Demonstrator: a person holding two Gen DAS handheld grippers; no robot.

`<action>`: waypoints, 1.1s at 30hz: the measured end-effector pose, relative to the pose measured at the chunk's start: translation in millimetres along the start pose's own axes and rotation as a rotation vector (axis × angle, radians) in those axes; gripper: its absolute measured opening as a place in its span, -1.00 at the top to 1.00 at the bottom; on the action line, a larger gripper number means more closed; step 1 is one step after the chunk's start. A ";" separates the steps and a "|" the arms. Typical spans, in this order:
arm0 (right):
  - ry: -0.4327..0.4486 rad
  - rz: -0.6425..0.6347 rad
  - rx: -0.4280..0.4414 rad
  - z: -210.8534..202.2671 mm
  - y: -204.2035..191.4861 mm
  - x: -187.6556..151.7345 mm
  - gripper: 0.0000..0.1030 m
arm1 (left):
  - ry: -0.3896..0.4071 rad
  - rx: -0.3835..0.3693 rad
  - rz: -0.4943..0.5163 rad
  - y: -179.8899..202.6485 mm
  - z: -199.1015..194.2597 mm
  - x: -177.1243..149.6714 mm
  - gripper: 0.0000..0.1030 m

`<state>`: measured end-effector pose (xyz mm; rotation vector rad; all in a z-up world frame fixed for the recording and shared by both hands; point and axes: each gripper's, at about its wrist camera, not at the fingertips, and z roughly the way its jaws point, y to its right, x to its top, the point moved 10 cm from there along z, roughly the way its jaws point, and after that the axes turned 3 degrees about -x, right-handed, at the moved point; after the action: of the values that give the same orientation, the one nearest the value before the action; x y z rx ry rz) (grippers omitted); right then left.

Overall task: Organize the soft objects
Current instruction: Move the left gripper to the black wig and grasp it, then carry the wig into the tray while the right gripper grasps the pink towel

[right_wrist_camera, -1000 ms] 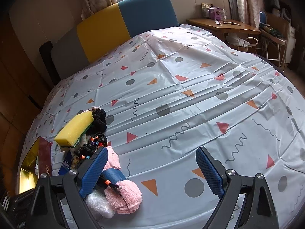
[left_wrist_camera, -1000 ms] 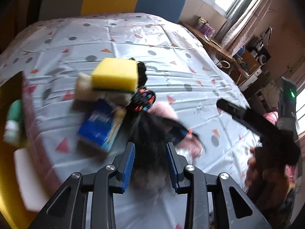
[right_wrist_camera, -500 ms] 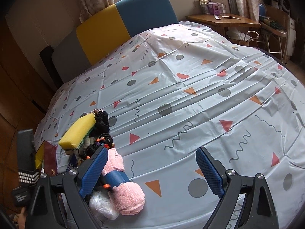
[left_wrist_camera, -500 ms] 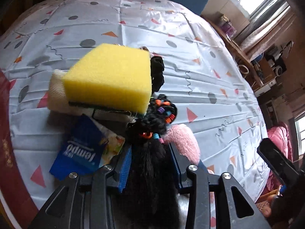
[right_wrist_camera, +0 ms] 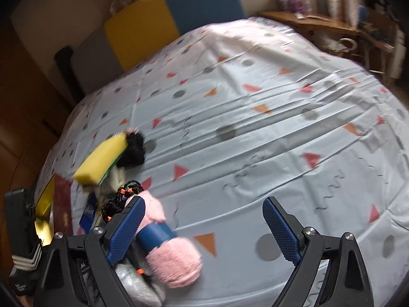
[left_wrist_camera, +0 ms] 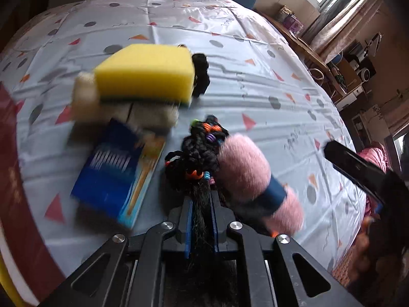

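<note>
My left gripper (left_wrist_camera: pixel 201 200) is shut on a black braided hairpiece with coloured beads (left_wrist_camera: pixel 198 151), whose braids lie on the patterned tablecloth (left_wrist_camera: pixel 255 81). A pink fluffy roll with a blue band (left_wrist_camera: pixel 253 179) lies just right of it. A yellow sponge (left_wrist_camera: pixel 145 73) sits on a beige pad (left_wrist_camera: pixel 122 107) beyond, with a black scrunchie (left_wrist_camera: pixel 200 74) at its right. My right gripper (right_wrist_camera: pixel 204 225) is open and empty above the cloth; the pink roll (right_wrist_camera: pixel 171 250) lies beside its left finger.
A blue tissue pack (left_wrist_camera: pixel 117 176) lies left of the hairpiece. A dark red box edge (left_wrist_camera: pixel 15 179) runs along the left. A clear plastic bundle (right_wrist_camera: pixel 138 286) lies under the right gripper. A wooden desk (right_wrist_camera: pixel 319 23) stands far right.
My left gripper has closed tightly on the hairpiece strands and pulled back a little. The right gripper has shifted slightly, still open.
</note>
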<state>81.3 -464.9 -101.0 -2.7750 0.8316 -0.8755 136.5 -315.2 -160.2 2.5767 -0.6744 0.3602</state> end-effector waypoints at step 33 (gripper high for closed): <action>-0.184 -0.339 -0.088 47.6 -31.0 -42.1 0.02 | 0.080 -0.013 0.068 -0.4 -20.7 -17.3 0.83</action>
<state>93.7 -418.8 -153.1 -3.0695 0.3849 -0.6232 119.3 -298.0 -148.5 2.5169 -0.7342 0.4764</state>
